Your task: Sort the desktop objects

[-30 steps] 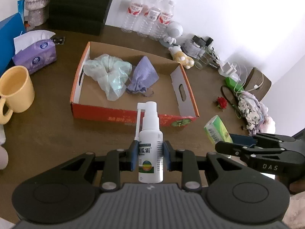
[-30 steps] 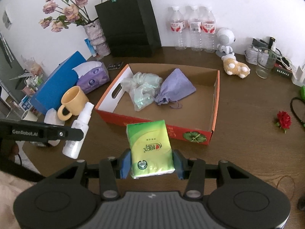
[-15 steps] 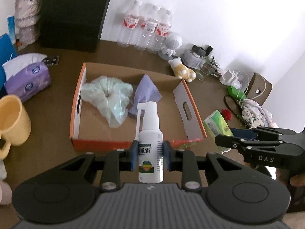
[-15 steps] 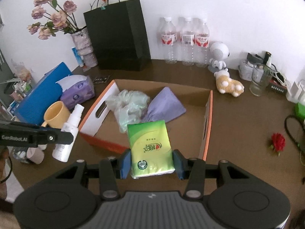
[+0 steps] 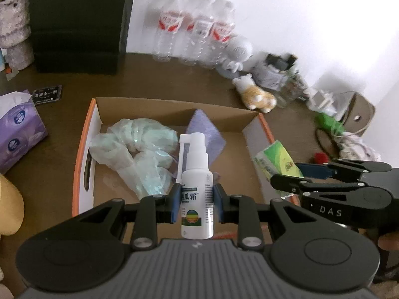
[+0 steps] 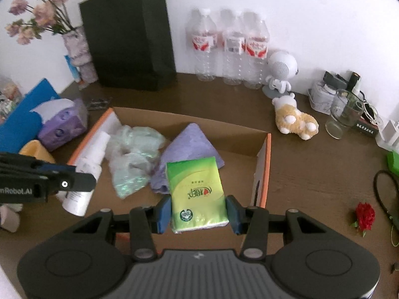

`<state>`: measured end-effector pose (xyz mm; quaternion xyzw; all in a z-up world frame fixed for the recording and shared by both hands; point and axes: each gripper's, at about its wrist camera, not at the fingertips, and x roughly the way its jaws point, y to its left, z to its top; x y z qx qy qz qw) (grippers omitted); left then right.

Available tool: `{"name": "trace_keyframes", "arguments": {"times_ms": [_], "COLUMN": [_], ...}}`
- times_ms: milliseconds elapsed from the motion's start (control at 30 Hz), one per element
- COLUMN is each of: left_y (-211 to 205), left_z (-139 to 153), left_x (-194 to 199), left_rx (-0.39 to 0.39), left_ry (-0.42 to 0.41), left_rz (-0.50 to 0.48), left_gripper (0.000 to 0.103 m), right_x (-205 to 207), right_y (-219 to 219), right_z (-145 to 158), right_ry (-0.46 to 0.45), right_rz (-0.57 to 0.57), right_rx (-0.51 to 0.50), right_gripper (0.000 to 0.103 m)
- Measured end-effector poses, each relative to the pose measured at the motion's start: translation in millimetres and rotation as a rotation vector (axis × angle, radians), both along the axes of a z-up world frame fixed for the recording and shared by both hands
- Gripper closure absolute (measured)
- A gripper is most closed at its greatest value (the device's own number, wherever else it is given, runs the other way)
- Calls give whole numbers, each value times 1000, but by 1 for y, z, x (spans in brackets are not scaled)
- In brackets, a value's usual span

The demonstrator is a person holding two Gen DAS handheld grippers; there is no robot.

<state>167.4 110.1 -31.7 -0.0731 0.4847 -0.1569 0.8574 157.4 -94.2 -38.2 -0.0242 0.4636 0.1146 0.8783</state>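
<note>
My left gripper (image 5: 197, 203) is shut on a white spray bottle (image 5: 197, 194) and holds it above the front of the open orange cardboard box (image 5: 83, 149). My right gripper (image 6: 198, 210) is shut on a green tissue pack (image 6: 197, 194) and holds it above the same box (image 6: 264, 164). Inside the box lie a crumpled pale green plastic bag (image 5: 137, 154) and a purple cloth pouch (image 6: 192, 139). The spray bottle also shows in the right wrist view (image 6: 87, 169), the tissue pack in the left wrist view (image 5: 276, 162).
A purple tissue box (image 6: 62, 127), a yellow mug (image 6: 37, 150) and a blue box (image 6: 20, 122) stand left of the cardboard box. A black bag (image 6: 129, 35), three water bottles (image 6: 229, 47), a plush toy (image 6: 296, 119), a glass (image 6: 344, 114) and a red flower (image 6: 364, 214) lie behind and right.
Both grippers have moved forward with their objects, from in front of the box to above its inside. Both stay shut.
</note>
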Motion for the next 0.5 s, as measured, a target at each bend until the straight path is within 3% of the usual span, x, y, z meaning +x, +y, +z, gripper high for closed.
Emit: {"name": "trace_keyframes", "arguments": {"times_ms": [500], "left_y": [-20], "left_z": [-60], "left_x": [59], "left_rx": [60], "left_ry": [112], "left_rz": [32], "left_gripper": [76], "right_x": [67], "right_y": [-1], "right_z": [-67], "right_ry": [92], "right_rz": [-30], "right_rx": [-53], "right_gripper": [58]}}
